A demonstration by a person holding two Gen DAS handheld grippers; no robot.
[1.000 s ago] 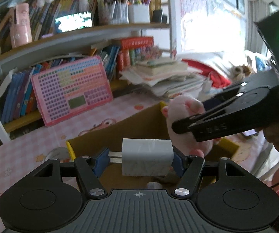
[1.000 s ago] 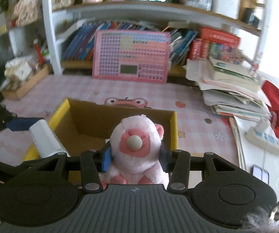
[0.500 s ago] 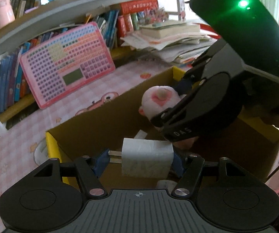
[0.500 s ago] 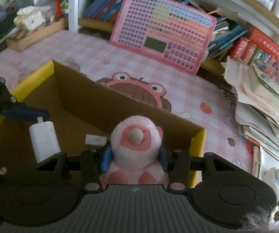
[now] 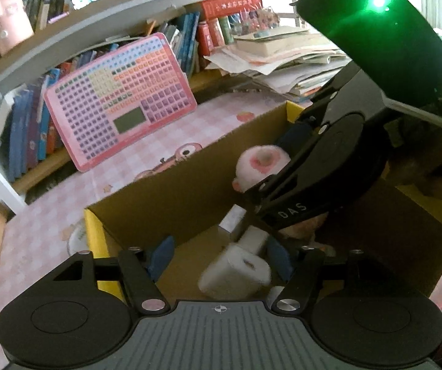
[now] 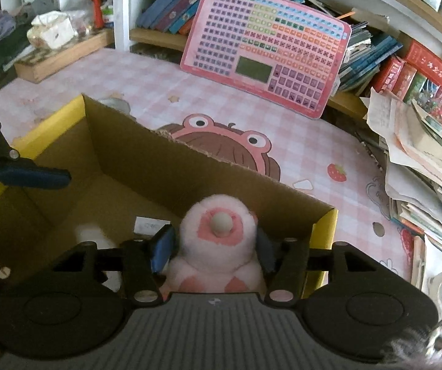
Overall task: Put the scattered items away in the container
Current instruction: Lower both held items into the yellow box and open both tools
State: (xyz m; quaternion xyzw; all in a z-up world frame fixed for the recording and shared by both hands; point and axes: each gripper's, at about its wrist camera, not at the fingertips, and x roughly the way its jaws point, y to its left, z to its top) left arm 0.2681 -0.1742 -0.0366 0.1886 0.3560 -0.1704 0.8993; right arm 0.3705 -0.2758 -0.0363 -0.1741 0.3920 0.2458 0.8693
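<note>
A cardboard box (image 5: 93,234) with yellow edges stands on the pink checked table, and both grippers reach into it. My left gripper (image 5: 219,257) has its jaws opening. The white tissue roll (image 5: 236,273) lies tilted and blurred below them on the box floor, free of both pads. In the right wrist view the box (image 6: 190,169) fills the lower left. My right gripper (image 6: 214,248) is opening too. The pink and white plush toy (image 6: 217,240) sits upright between its blue pads, which stand just off its sides. The plush (image 5: 261,166) also shows in the left wrist view.
A pink toy keyboard (image 6: 267,46) leans on the bookshelf behind the box. Stacked papers and books (image 6: 430,154) crowd the right side. A wooden tray (image 6: 60,55) sits far left. Small white items (image 5: 251,237) lie on the box floor.
Both grippers came down into the box. The left jaws widened and the tissue roll dropped out of them, tipping over. The right jaws spread away from the plush.
</note>
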